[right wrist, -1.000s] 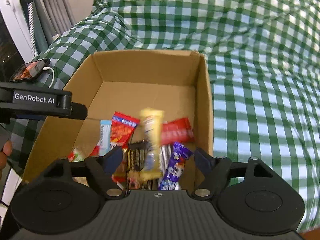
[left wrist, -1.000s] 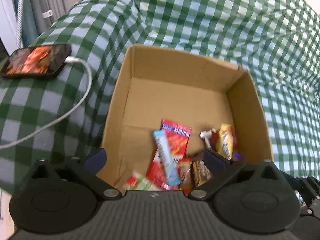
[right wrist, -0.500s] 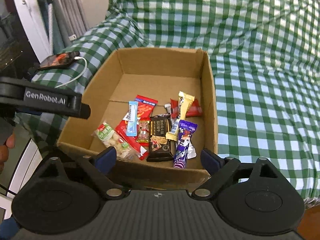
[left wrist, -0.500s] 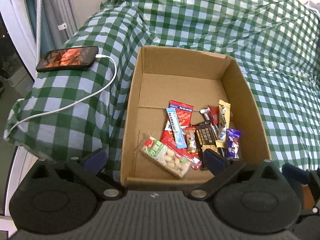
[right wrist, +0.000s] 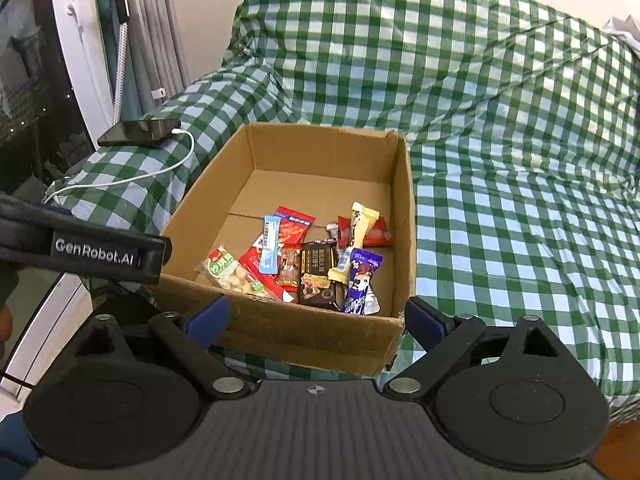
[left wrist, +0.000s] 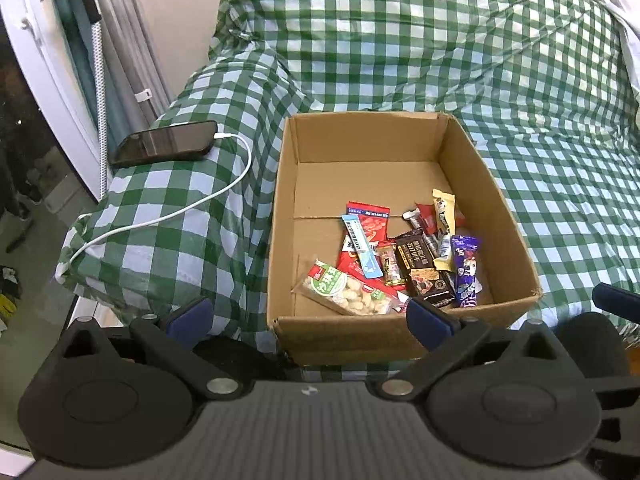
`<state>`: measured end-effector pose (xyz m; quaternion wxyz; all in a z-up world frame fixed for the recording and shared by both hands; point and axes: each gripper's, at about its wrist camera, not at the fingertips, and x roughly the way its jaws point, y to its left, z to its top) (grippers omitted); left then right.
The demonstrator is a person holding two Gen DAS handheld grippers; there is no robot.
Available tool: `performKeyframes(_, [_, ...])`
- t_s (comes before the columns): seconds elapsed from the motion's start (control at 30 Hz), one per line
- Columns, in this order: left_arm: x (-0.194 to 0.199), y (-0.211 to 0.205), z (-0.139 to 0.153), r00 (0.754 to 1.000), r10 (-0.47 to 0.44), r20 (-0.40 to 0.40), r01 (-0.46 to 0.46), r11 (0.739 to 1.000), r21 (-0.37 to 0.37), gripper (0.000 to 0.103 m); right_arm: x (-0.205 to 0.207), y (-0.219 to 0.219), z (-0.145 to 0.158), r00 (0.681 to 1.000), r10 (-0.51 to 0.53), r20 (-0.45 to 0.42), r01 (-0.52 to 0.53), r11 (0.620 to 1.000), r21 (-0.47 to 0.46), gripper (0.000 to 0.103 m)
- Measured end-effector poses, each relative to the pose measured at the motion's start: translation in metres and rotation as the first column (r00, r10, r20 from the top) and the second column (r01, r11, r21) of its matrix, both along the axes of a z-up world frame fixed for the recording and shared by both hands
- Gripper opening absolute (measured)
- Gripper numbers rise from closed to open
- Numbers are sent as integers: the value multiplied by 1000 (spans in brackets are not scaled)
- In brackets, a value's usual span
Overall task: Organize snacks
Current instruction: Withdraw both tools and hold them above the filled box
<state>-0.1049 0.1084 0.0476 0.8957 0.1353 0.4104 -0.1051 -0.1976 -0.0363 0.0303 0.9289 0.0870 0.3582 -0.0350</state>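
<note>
An open cardboard box (left wrist: 400, 340) (right wrist: 304, 340) sits on the green checked cover. Several wrapped snacks lie in its near half: a peanut bag (left wrist: 344, 292) (right wrist: 230, 270), a light blue stick (left wrist: 362, 252), a dark chocolate bar (left wrist: 420, 264), a purple wrapper (left wrist: 466, 268) (right wrist: 360, 280) and a yellow bar (left wrist: 444, 216) (right wrist: 362, 220). My left gripper (left wrist: 308, 318) hangs open just before the box's near wall, with nothing between its fingers. My right gripper (right wrist: 316, 318) is open too, empty, in front of the same wall. The left gripper's black side (right wrist: 96, 252) shows at the left of the right wrist view.
A dark phone (left wrist: 166, 144) lies on the covered armrest to the left of the box, with a white cable (left wrist: 180, 212) trailing off it. The checked cover (left wrist: 440, 60) rises behind and spreads right. Curtains and a window frame stand at far left, with floor below.
Both grippers have drawn back and up from the box, so the whole box shows. The yellow bar that was dropping between the right fingers now lies among the snacks. The phone screen has gone dark.
</note>
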Motion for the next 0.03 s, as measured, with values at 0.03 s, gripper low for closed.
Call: performKeyframes(0.03, [-1,1,1,1000,5,-4,-5,1000,-7,103,-2,1,1,1000,0,6,0,1000,-3,95])
